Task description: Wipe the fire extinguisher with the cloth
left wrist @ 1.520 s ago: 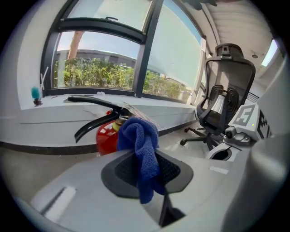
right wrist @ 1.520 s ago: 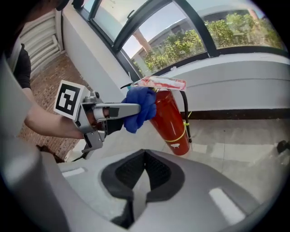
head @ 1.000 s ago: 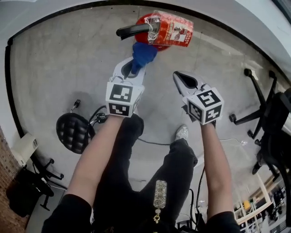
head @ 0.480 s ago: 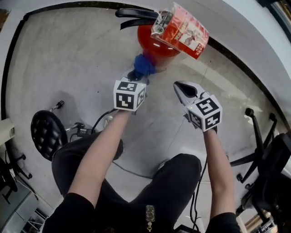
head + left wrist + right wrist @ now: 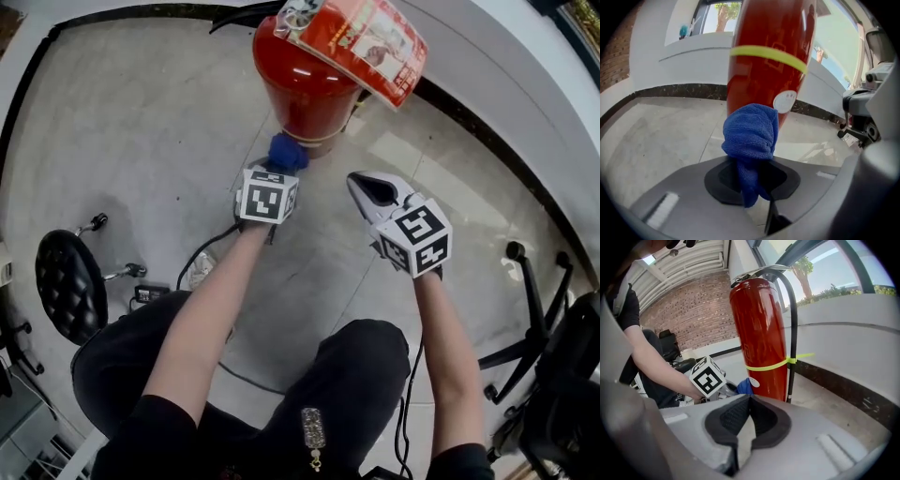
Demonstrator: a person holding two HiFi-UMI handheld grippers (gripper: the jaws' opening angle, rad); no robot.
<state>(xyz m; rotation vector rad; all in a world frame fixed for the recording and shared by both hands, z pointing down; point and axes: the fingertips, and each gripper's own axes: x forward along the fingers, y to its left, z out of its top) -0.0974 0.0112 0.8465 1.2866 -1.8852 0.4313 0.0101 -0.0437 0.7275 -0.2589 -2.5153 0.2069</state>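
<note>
fire extinguisher (image 5: pixel 305 89): upright, likely heavy, rigid, slick-walled; should stand firm under rubbing | right gripper (image 5: pixel 364 186): jaws together, empty, near the extinguisher's base | left gripper (image 5: pixel 274 171): clamped on the cloth, at the extinguisher's lower wall | cloth (image 5: pixel 288 150): blue, soft, light, bunched against the red shell; gripping its tail suits it

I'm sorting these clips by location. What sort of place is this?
Probably an office or workshop room: bare concrete floor, a rolling office chair, a brick wall, and a red fire extinguisher beside large windows.
</note>
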